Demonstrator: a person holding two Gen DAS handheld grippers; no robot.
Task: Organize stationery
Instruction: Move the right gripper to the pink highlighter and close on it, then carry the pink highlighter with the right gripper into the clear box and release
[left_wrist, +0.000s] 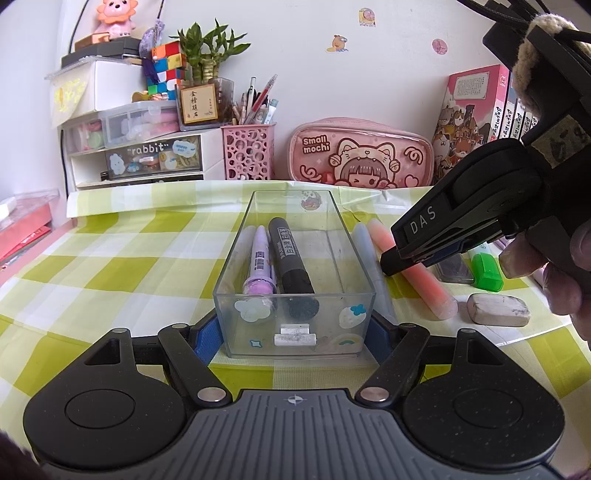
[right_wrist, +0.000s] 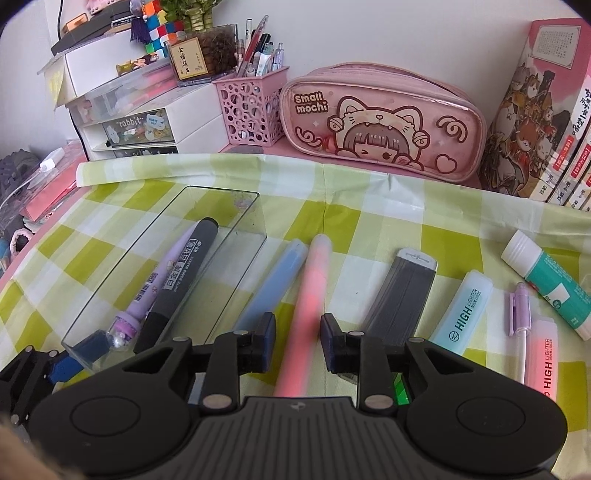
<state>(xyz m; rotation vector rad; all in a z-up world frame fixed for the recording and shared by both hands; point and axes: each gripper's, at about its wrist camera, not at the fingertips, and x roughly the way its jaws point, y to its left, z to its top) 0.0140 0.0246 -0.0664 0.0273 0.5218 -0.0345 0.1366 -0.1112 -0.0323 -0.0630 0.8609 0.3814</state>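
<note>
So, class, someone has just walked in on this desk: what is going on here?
A person with a gripper in each hand is sorting stationery into a clear plastic box. The left gripper clamps the box's near end, steadying it. Inside lie a purple pen and a black whiteboard marker. The right gripper straddles a pink pen on the checked cloth; its pads do not appear to touch it. A blue pen, highlighters and a glue stick wait outside.

A clear plastic tray (left_wrist: 236, 254) stands on the checked bench and holds 2 pens side by side: a purple pen (left_wrist: 260, 262) and a black whiteboard marker (left_wrist: 290, 258). Just beside its right wall lie a blue pen (right_wrist: 275, 282) and a pink pen (right_wrist: 308, 306), roughly parallel. Further right lie a grey case (right_wrist: 400, 295), a pale blue highlighter (right_wrist: 463, 312) and a glue stick (right_wrist: 550, 282).
</note>
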